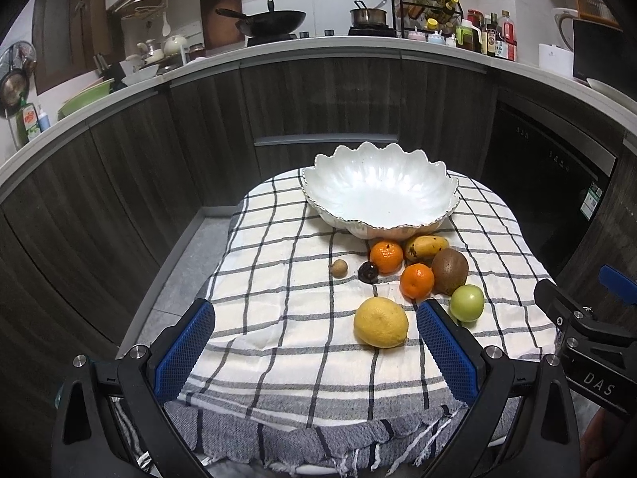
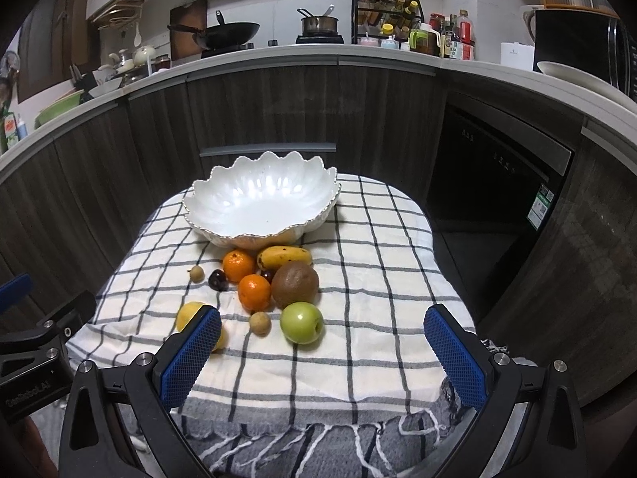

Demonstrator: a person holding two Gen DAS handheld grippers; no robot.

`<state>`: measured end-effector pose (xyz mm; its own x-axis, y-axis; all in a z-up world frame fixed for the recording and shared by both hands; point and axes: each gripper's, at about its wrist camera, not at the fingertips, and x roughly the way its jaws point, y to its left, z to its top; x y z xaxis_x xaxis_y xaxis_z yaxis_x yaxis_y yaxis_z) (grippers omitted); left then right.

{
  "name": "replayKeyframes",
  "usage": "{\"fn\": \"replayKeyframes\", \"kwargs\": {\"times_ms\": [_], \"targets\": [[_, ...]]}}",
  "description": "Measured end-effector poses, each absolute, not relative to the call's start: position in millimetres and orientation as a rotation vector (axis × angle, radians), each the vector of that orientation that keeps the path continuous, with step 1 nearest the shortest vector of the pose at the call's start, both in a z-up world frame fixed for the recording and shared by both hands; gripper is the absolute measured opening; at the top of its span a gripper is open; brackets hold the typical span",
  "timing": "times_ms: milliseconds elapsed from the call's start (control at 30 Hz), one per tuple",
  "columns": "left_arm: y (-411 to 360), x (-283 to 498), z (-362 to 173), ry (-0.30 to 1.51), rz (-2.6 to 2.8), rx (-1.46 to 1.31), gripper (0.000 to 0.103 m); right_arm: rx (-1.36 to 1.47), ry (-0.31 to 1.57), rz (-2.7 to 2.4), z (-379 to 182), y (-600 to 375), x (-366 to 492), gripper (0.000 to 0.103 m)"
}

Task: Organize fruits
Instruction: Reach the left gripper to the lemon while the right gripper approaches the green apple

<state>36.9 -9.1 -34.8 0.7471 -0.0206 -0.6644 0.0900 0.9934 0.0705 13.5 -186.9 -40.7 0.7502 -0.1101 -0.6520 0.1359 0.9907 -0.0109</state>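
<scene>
- Left gripper stood wide, holding nothing, above the checked cloth.
- Right gripper likewise wide, empty.
- Lemon lay between the left fingers.
- Green apple, kiwi, two mandarins clustered at 6 o'clock of the empty white scalloped bowl.

Two tangerines, two longans, one bowl.

Dark wood-grain cabinets under a pale, cluttered countertop; grey tiled floor.
</scene>
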Motion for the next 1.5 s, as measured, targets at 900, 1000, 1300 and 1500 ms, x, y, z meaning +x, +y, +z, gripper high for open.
{"fn": "replayKeyframes", "kwargs": {"times_ms": [900, 1000, 1300, 1500], "targets": [[-40, 96, -95, 0.829, -0.118, 0.121, 0.103, 0.045, 0.829, -0.147, -96, -212, 67, 0.103], [-45, 103, -106, 0.855, -0.129, 0.124, 0.103, 0.039, 0.844, -0.155, -102, -214, 72, 0.103], [-55, 121, -134, 0.923, -0.157, 0.135, 0.102, 0.033, 0.882, -0.173, -122, -218, 84, 0.103], [-60, 130, -149, 0.969, -0.175, 0.142, 0.096, 0.038, 0.905, -0.177, -133, -220, 89, 0.103]]}}
